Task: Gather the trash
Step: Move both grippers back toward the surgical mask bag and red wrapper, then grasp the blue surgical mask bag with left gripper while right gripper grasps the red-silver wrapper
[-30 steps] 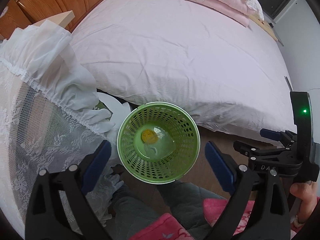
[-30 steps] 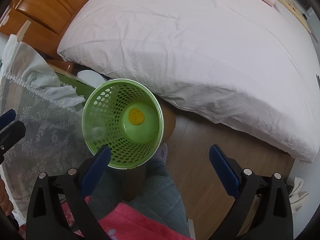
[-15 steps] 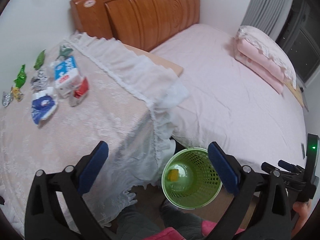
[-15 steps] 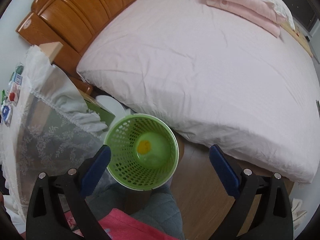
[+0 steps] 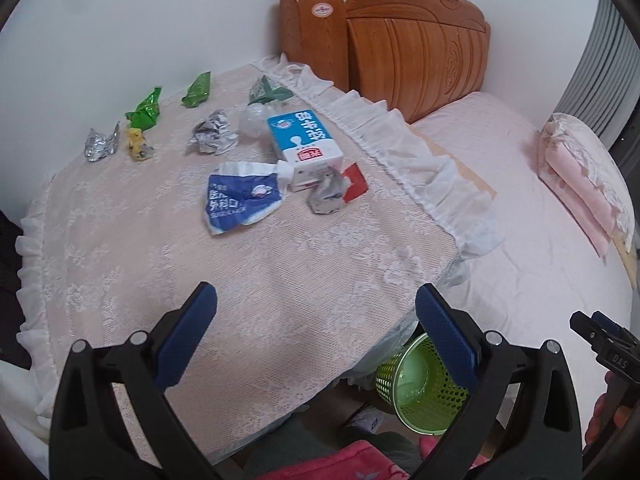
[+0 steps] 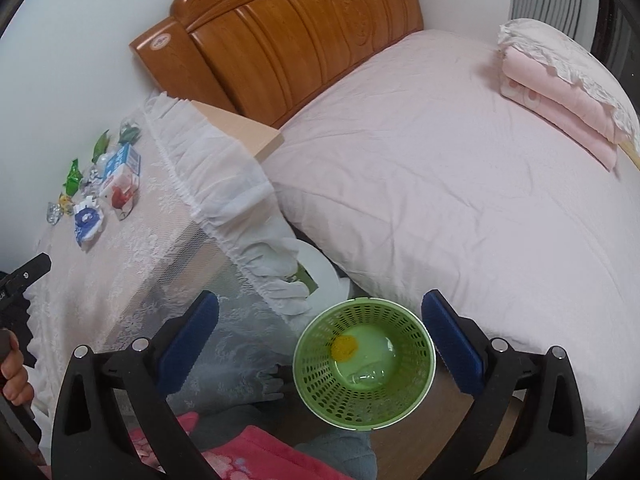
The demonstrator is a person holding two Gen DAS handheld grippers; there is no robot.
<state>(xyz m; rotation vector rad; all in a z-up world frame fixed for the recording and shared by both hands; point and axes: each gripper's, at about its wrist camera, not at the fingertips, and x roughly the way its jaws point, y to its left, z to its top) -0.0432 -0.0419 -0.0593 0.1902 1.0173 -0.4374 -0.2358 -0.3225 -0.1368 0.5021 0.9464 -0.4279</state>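
Trash lies on the lace-covered table (image 5: 280, 280): a blue-and-white milk carton (image 5: 306, 144), a crumpled blue-white packet (image 5: 242, 200), a red-and-foil wrapper (image 5: 338, 190), foil balls (image 5: 212, 134), green wrappers (image 5: 146, 110) and a yellow scrap (image 5: 138, 146). The green basket (image 6: 364, 364) stands on the floor between table and bed, with a yellow piece (image 6: 344, 347) inside. My left gripper (image 5: 316, 340) is open and empty over the table's near part. My right gripper (image 6: 320, 344) is open and empty above the basket. The trash also shows small in the right wrist view (image 6: 116, 184).
A pink bed (image 6: 460, 168) with a wooden headboard (image 6: 296, 40) fills the right side. Folded pink bedding (image 6: 560, 84) lies at its far end. The table's frilled cloth edge (image 6: 240, 208) hangs beside the basket. A white round object (image 6: 320, 268) sits behind the basket.
My left gripper has swung up from over the basket to face the table and its trash. My right gripper has tilted up and back, with the basket lower in view.
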